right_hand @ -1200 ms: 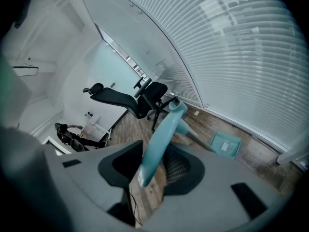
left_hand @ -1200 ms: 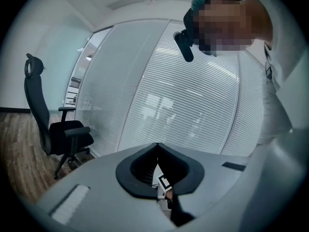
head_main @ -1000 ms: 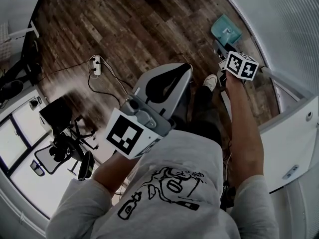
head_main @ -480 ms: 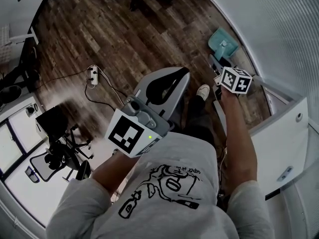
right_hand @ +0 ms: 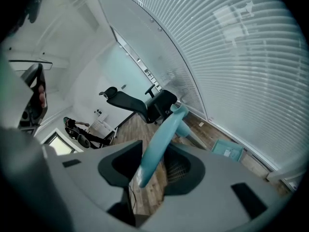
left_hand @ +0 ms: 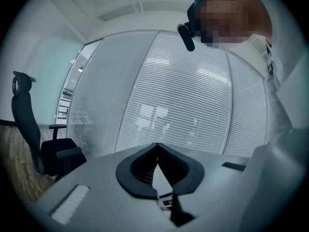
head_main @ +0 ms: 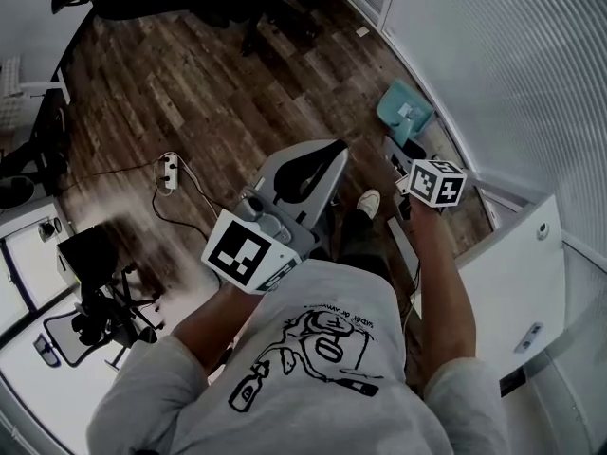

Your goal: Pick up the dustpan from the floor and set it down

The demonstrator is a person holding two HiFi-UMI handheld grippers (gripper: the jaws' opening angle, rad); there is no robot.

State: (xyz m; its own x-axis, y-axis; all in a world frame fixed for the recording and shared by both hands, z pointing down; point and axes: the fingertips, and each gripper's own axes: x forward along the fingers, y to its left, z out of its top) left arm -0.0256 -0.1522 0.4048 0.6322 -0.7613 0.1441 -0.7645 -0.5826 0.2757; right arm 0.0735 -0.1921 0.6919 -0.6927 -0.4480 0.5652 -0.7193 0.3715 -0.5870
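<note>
The teal dustpan [head_main: 403,112], low by the glass wall [head_main: 493,64], looks like light, stiff plastic, best held by what seems its smooth long handle [right_hand: 169,122], which the right gripper's [right_hand: 152,153] fingers clamp, while the left gripper's [left_hand: 157,146] fingers meet empty.

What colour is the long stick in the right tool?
The long plastic handle is light teal, a pale blue-green. The right gripper view shows it best.

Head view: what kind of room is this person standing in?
Most likely an office. There is a black swivel chair on a wood-plank floor, a glass wall covered by slatted blinds, and a power strip with cables trailing across the floor.
</note>
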